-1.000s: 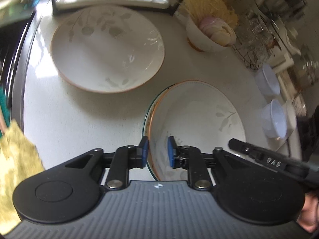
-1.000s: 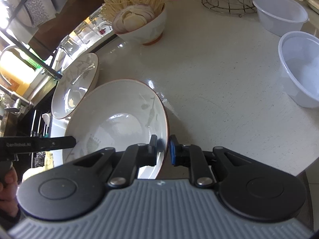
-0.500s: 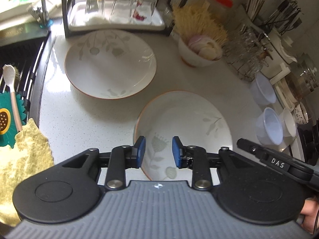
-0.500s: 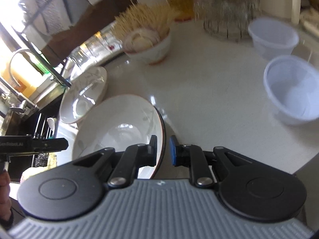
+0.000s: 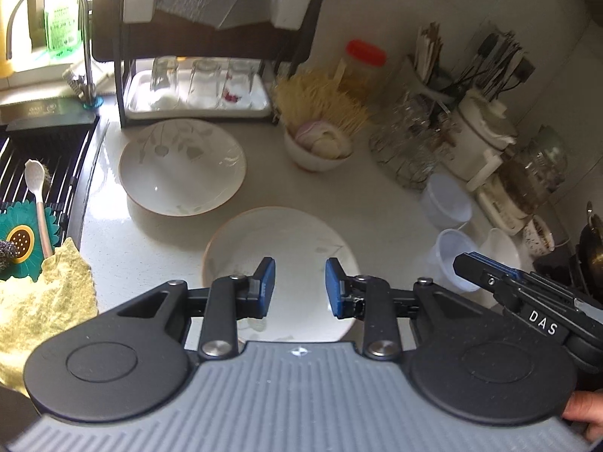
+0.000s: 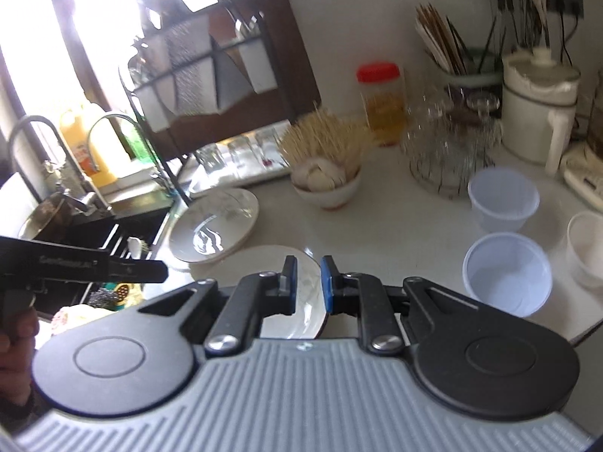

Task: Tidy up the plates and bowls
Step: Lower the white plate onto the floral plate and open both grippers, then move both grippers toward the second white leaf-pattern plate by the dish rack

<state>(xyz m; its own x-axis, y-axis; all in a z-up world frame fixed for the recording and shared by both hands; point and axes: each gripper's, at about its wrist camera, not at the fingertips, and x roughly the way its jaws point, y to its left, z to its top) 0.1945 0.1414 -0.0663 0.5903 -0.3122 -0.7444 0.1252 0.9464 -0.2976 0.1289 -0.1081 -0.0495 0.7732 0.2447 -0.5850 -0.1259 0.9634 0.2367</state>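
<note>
Two white leaf-patterned plates with brown rims lie on the pale counter. The far plate (image 5: 181, 167) (image 6: 215, 226) sits by the dish rack. The near plate (image 5: 279, 241) (image 6: 260, 260) lies flat below both grippers. My left gripper (image 5: 299, 288) (image 6: 162, 271) hovers above the near plate's front, open, nothing between its blue pads. My right gripper (image 6: 307, 278) (image 5: 467, 263) hangs above and to the right of that plate, shut to a narrow gap and holding nothing. The plate only shows behind its fingers.
Two clear plastic bowls (image 6: 508, 278) (image 6: 503, 197) and a white cup stand at the right. A bowl of garlic and noodles (image 5: 320, 147), a wire basket of glasses (image 5: 410, 147) and jars line the back. The dish rack (image 5: 196, 86), sink (image 5: 37, 158) and yellow cloth (image 5: 41, 301) are at the left.
Both grippers have risen and drawn back from the near plate, which was tilted between them and now lies flat. The left jaws have opened wider; the right pads have come off the rim.
</note>
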